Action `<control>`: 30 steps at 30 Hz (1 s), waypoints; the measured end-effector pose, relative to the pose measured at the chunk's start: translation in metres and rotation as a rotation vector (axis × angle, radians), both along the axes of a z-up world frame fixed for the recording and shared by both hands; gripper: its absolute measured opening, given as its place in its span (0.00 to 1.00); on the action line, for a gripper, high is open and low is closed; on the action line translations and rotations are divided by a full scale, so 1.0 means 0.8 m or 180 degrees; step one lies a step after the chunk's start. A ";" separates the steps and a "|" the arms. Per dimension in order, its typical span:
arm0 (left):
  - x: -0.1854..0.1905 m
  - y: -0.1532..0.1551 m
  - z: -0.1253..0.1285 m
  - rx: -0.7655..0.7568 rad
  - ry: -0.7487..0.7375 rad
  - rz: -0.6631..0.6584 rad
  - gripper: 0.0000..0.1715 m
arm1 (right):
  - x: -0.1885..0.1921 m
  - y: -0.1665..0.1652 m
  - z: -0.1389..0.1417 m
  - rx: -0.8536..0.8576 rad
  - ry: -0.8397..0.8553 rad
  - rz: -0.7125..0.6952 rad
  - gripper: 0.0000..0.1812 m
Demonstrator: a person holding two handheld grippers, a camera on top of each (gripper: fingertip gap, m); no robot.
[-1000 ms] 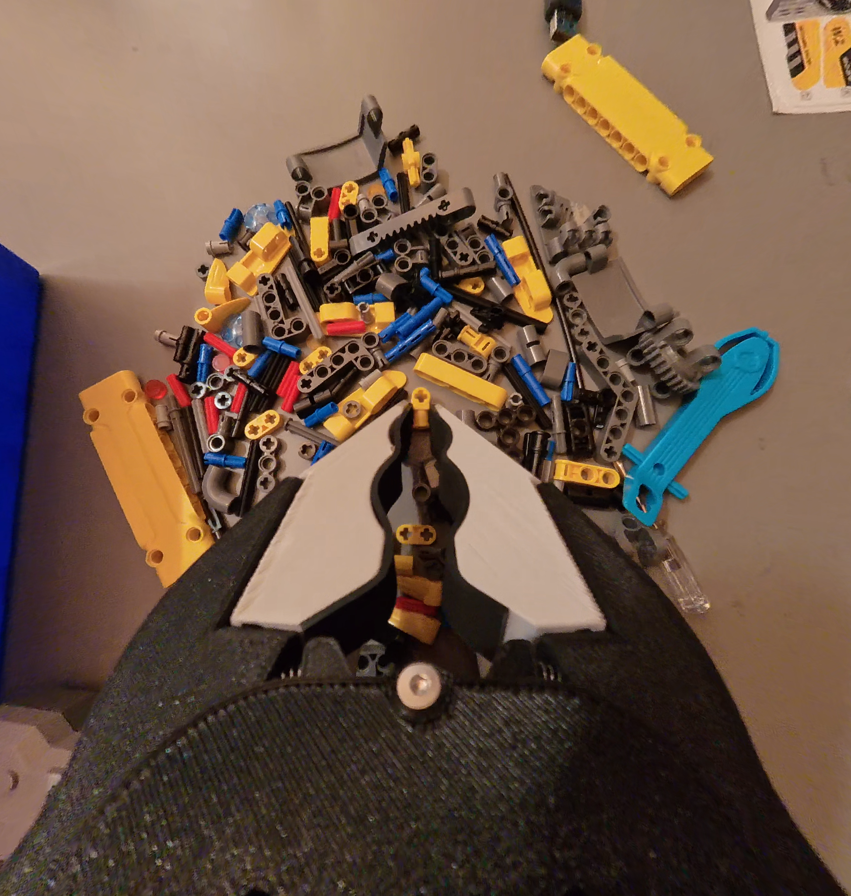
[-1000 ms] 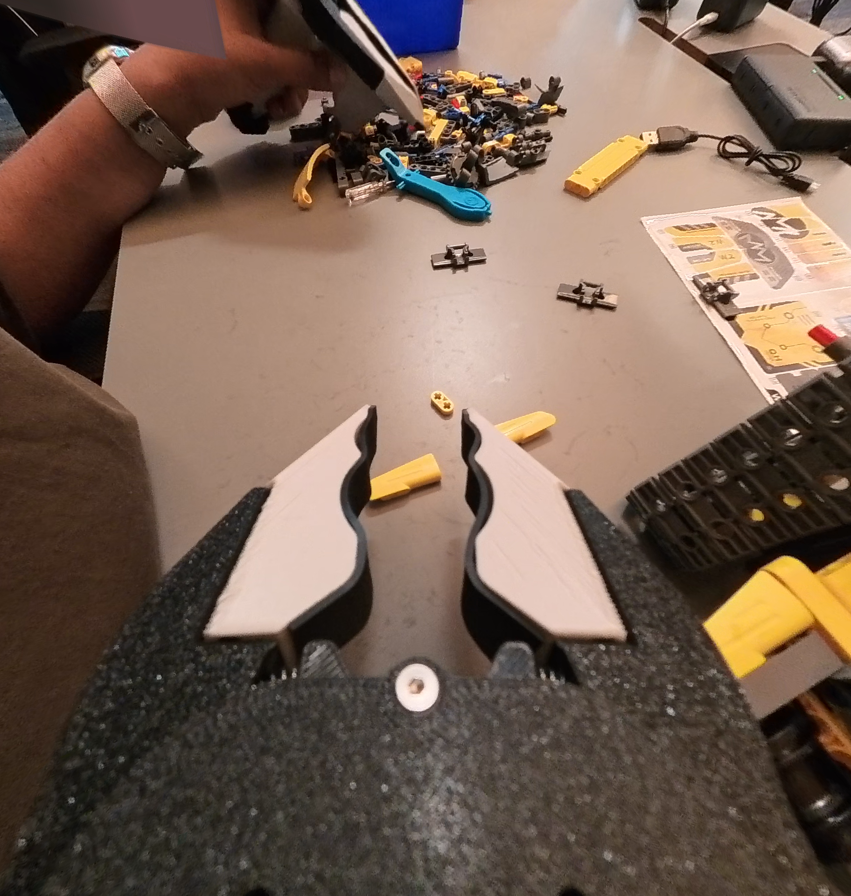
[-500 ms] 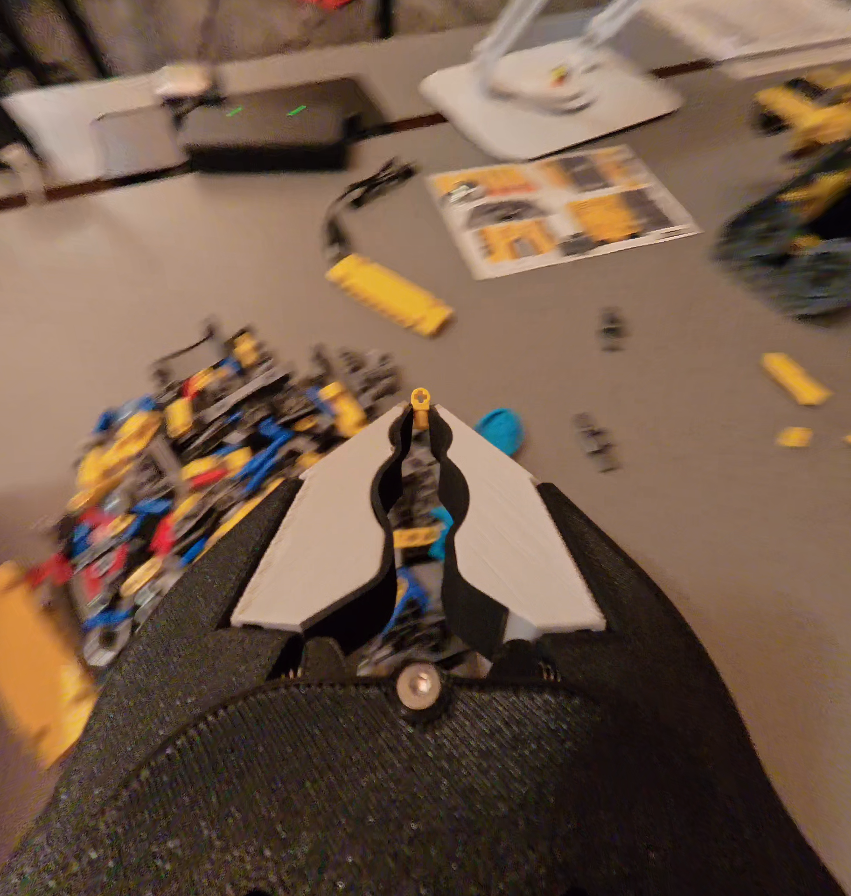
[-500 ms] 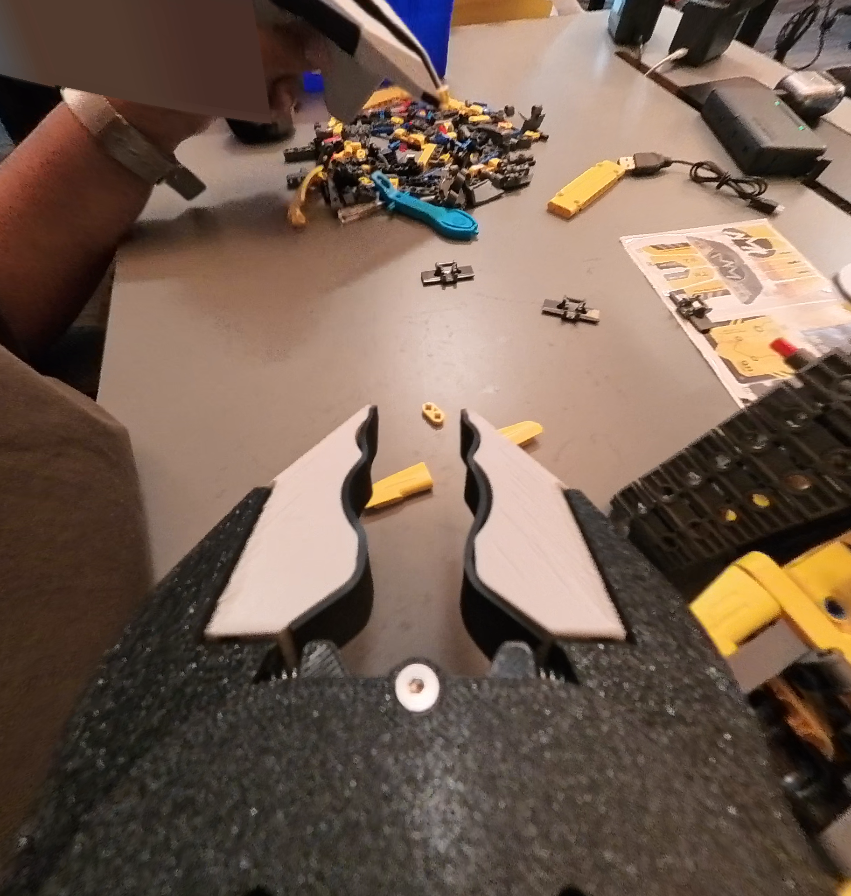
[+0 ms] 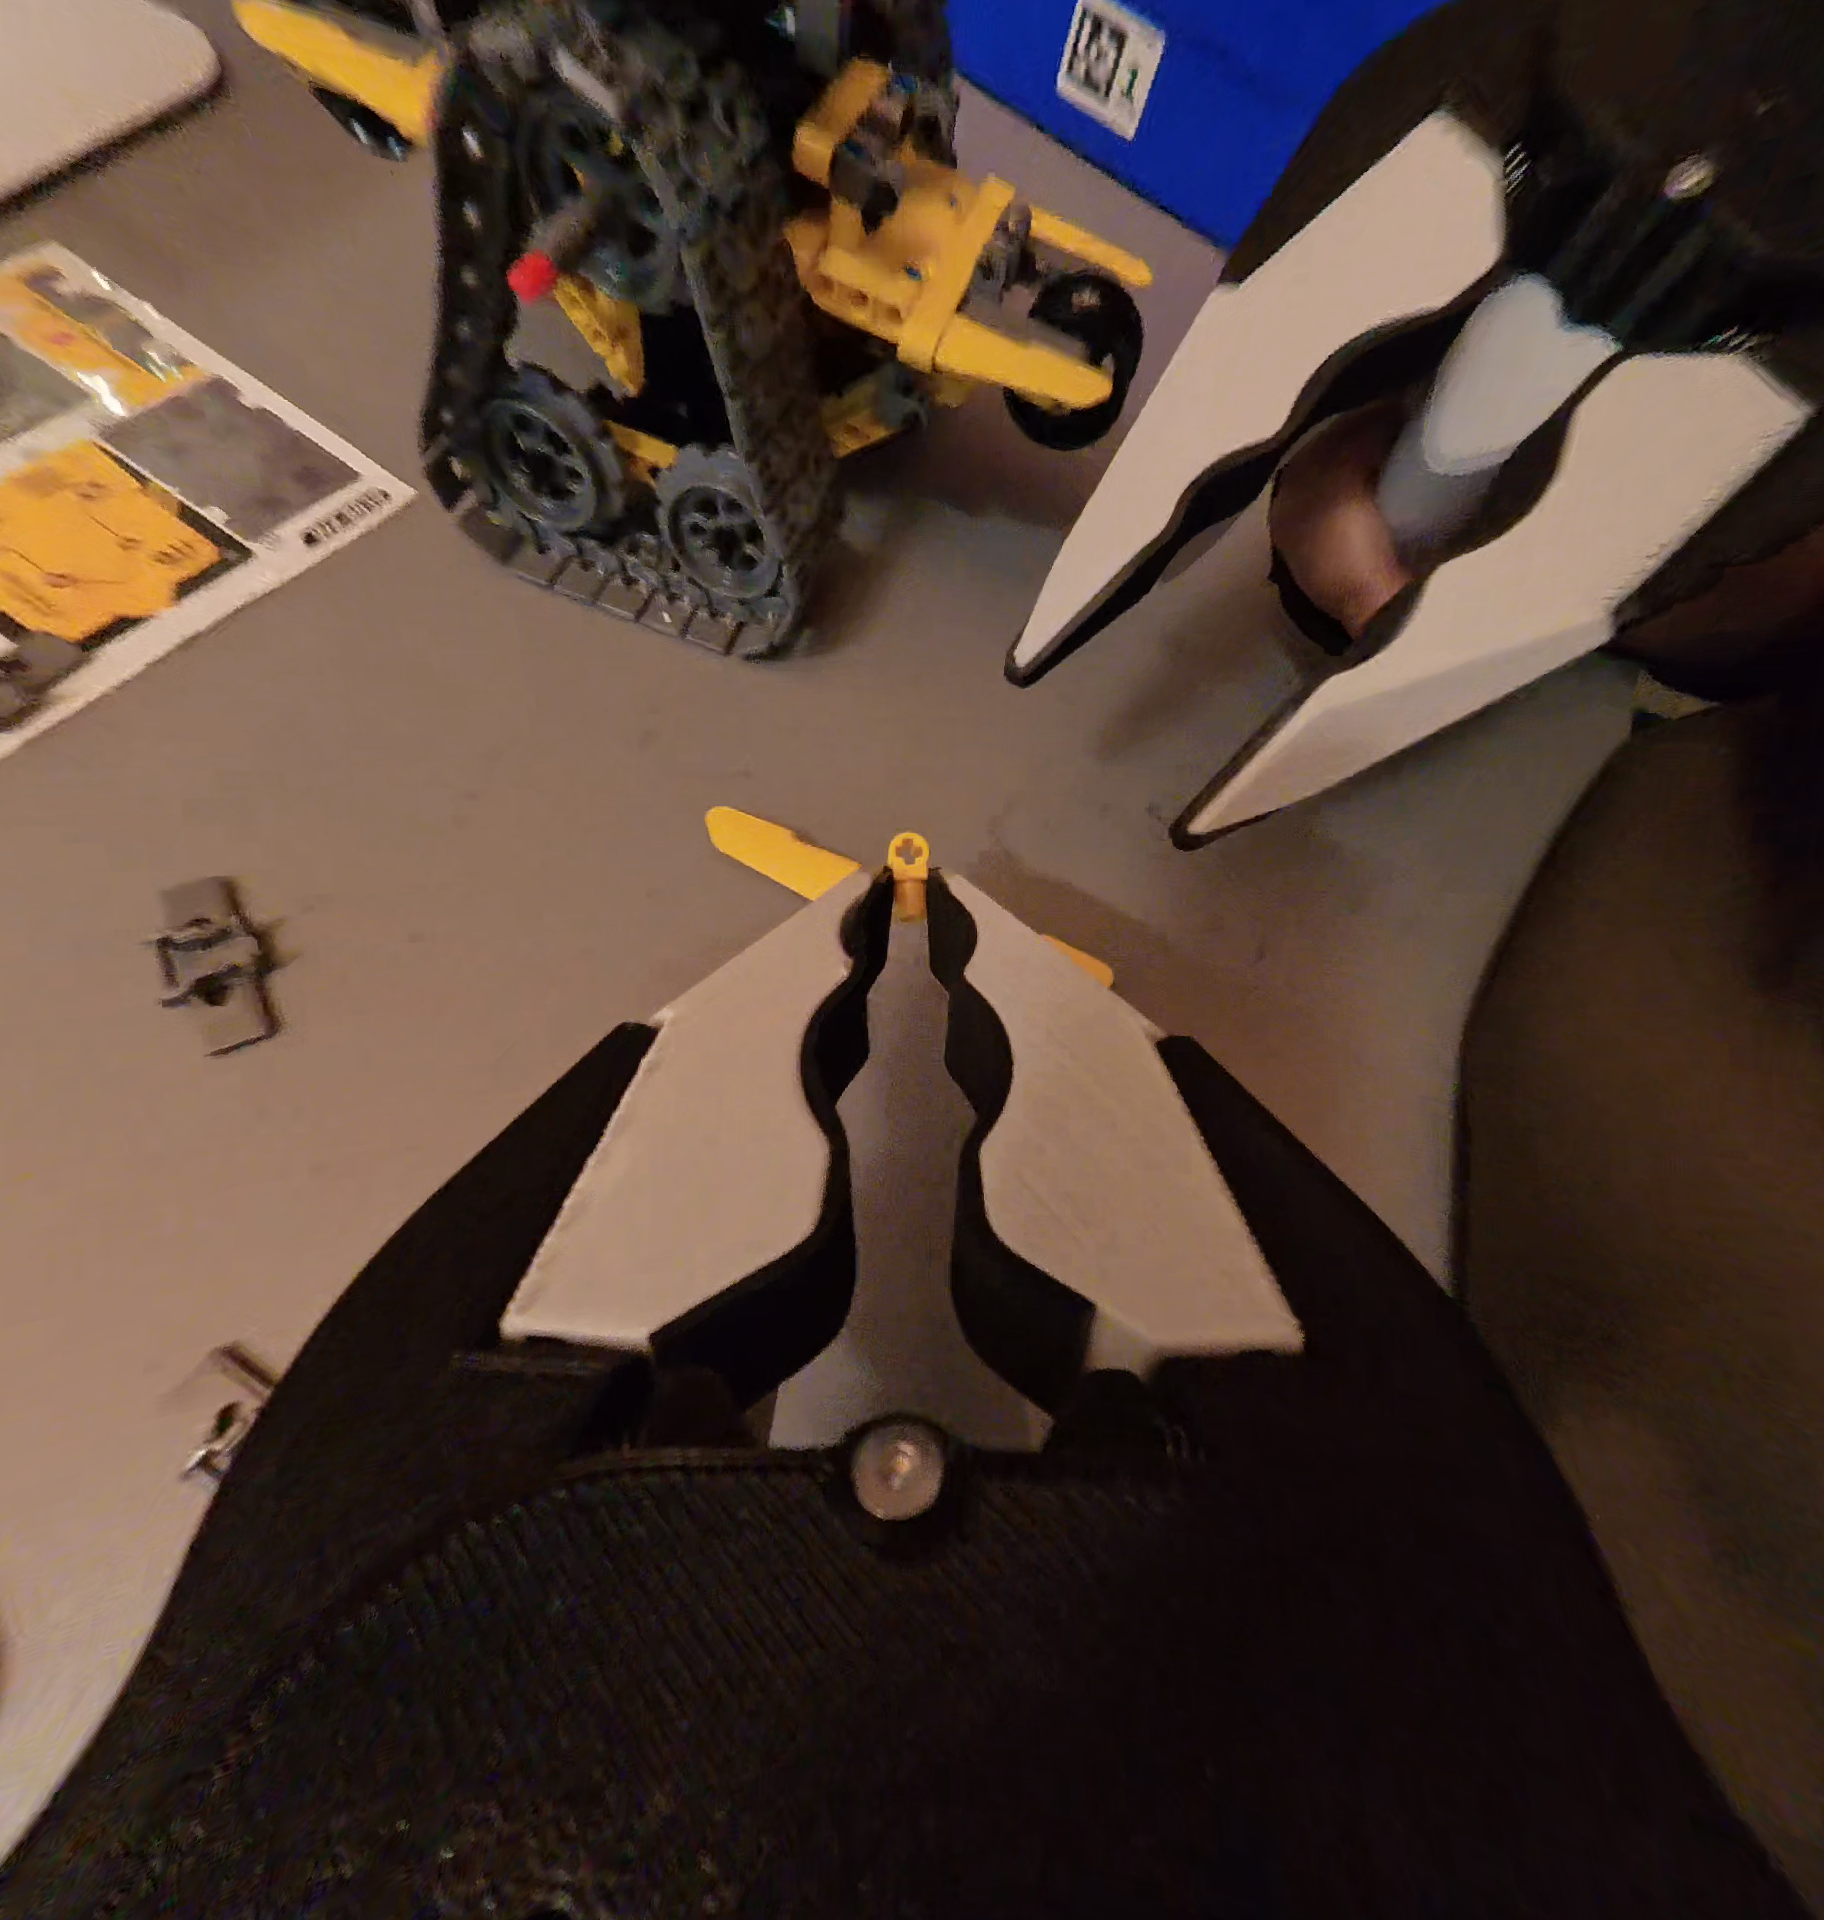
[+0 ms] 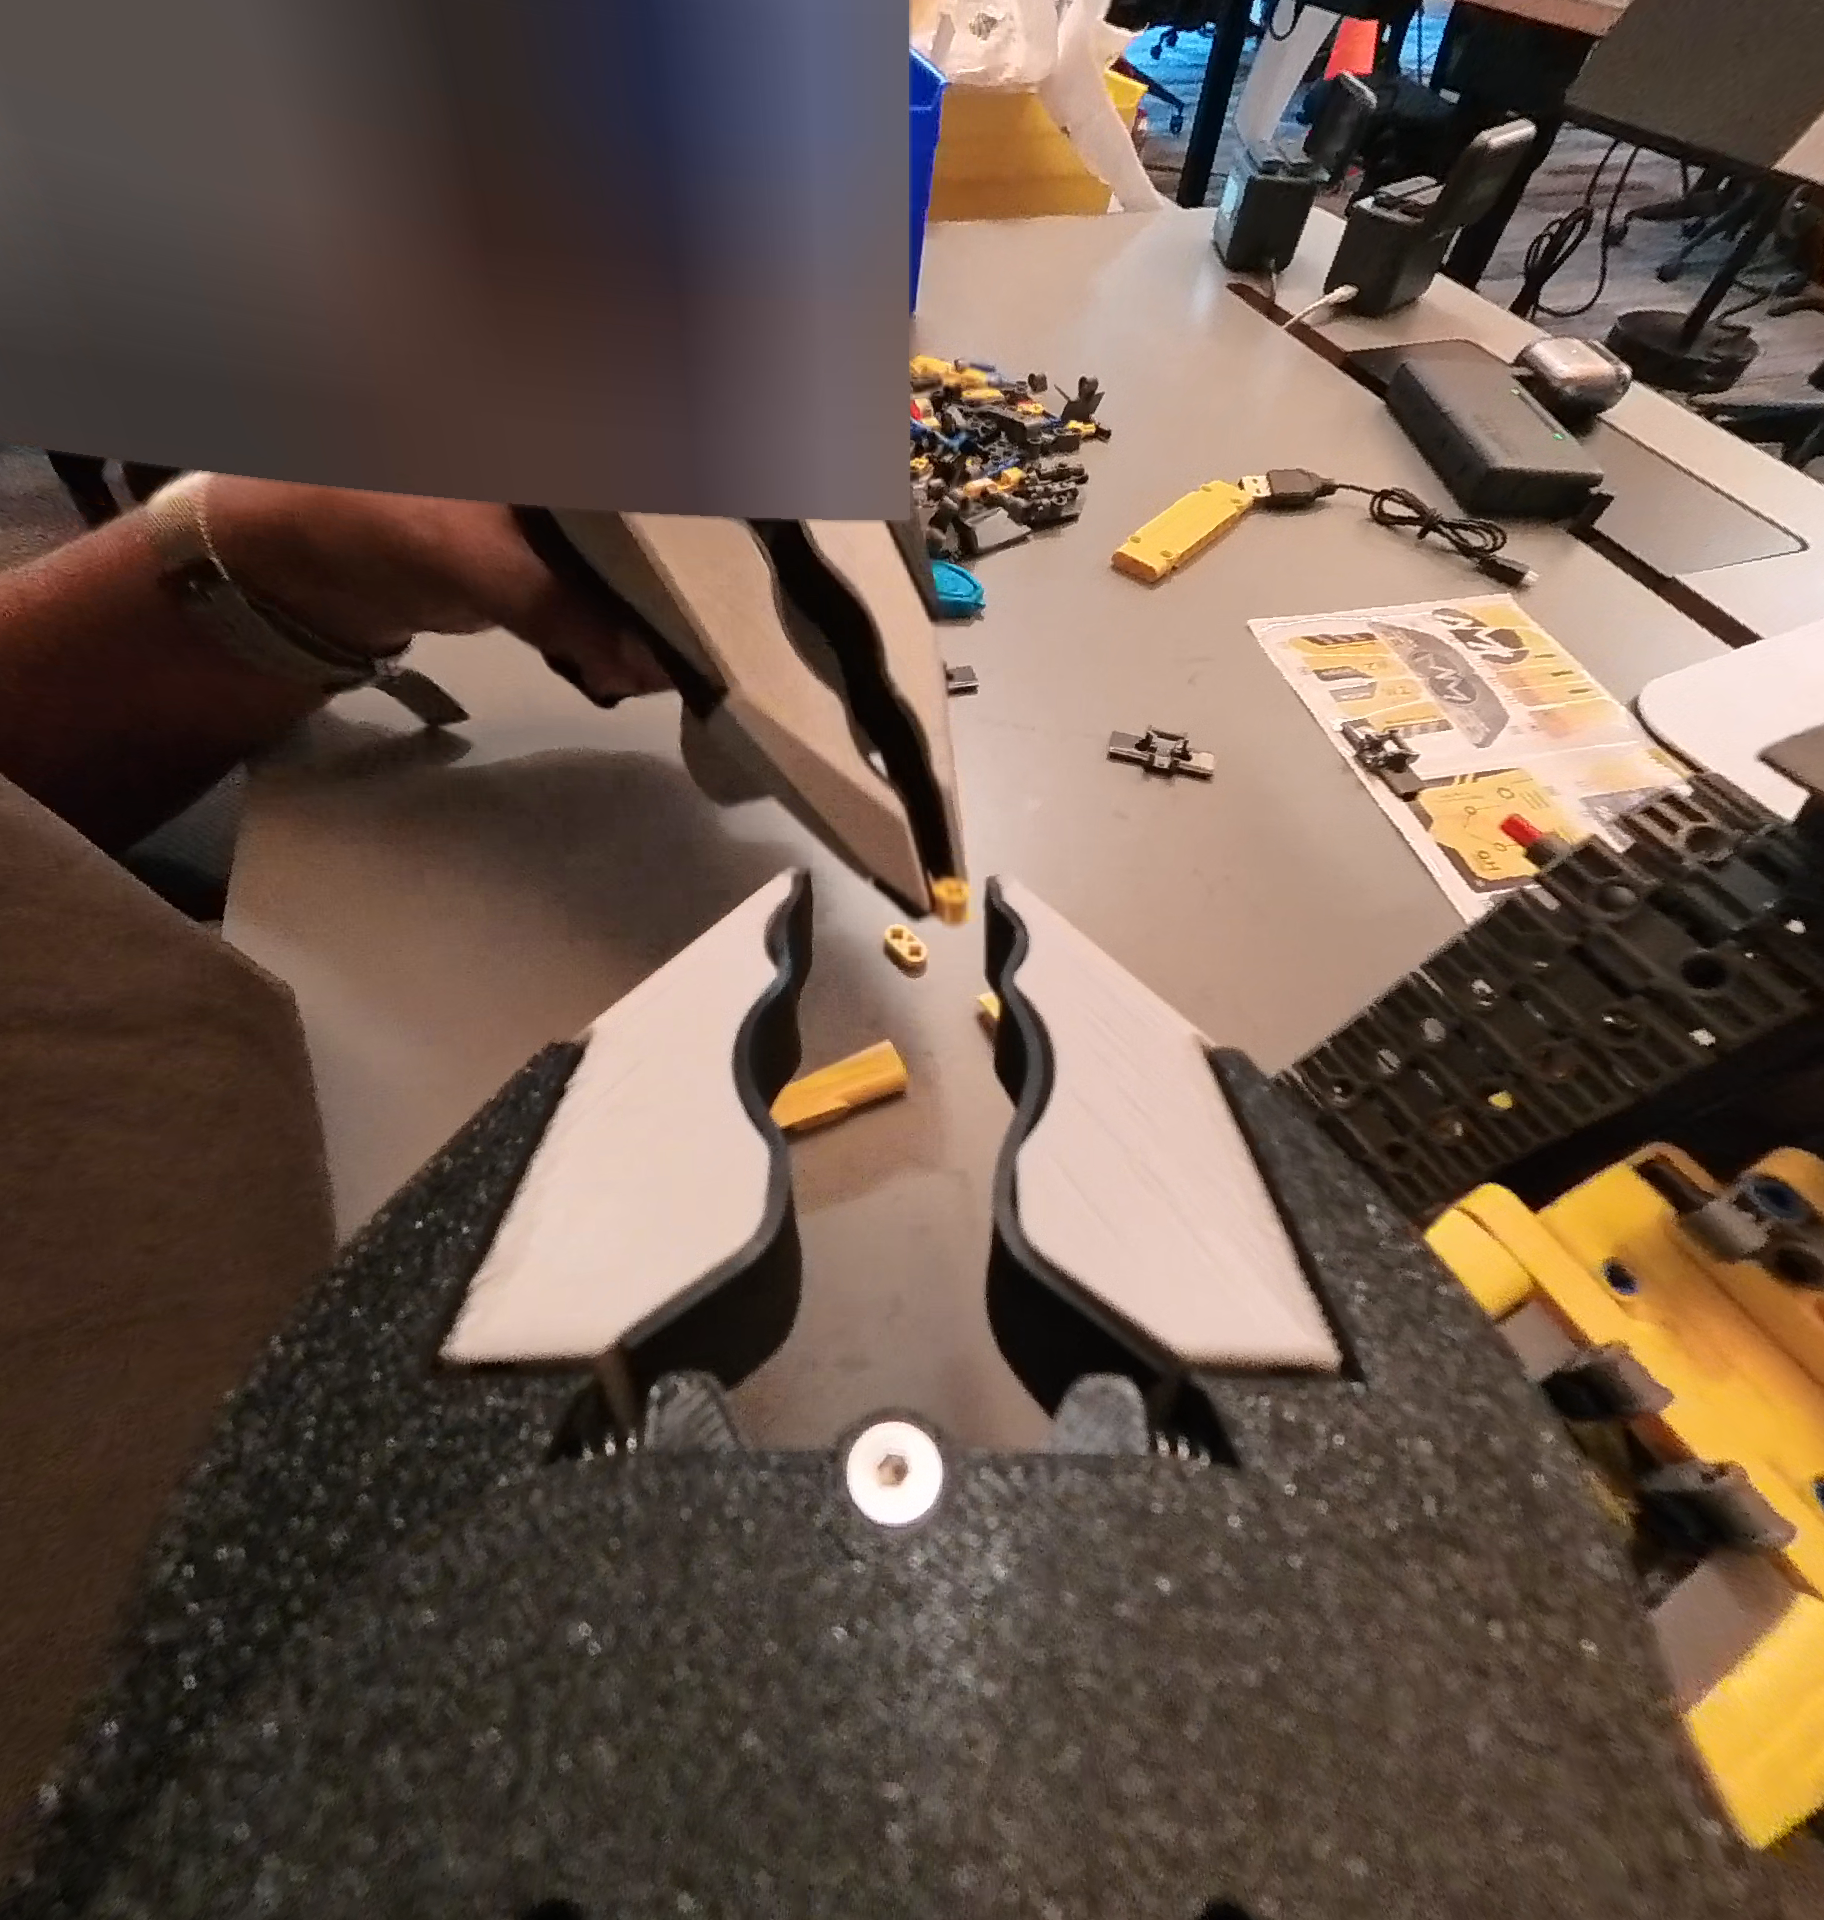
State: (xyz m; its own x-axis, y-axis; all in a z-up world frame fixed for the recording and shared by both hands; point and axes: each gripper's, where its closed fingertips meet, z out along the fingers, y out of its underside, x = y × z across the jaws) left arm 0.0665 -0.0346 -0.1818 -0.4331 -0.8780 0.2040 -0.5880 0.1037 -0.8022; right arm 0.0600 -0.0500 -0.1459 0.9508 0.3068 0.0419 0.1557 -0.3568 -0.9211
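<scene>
My left gripper point(image 5: 908, 891) is shut on a small yellow connector piece point(image 5: 909, 869) and holds it just above the grey table point(image 5: 492, 790). In the right wrist view the left gripper point(image 6: 939, 894) comes in from the upper left with that piece point(image 6: 952, 900) at its tip, just ahead of my right gripper point(image 6: 897, 894). My right gripper is open and empty; it shows in the left wrist view point(image 5: 1095, 753) too. A small yellow two-hole link point(image 6: 906, 945) and a yellow panel piece point(image 6: 837, 1085) lie on the table between its fingers. Another yellow piece point(image 5: 778, 852) lies beyond my left fingertips.
A yellow and black tracked model point(image 5: 679, 343) stands to the right of my right gripper point(image 6: 1573, 997). An instruction sheet point(image 6: 1448, 717), black track links point(image 6: 1162, 753), a pile of loose pieces point(image 6: 991, 436), a long yellow beam point(image 6: 1183, 530) and a blue bin point(image 5: 1199, 94) are on the table. Spacing between my two grippers at the tips: around 4 cm.
My left gripper lifted the yellow connector out of the pile and carried it across the table to just in front of my right gripper. My right gripper stayed open and barely shifted.
</scene>
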 end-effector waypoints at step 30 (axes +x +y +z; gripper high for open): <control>0.012 0.017 0.020 0.0042 -0.0468 0.0212 0.02 | -0.003 0.002 -0.014 -0.0118 0.0033 0.0041 0.18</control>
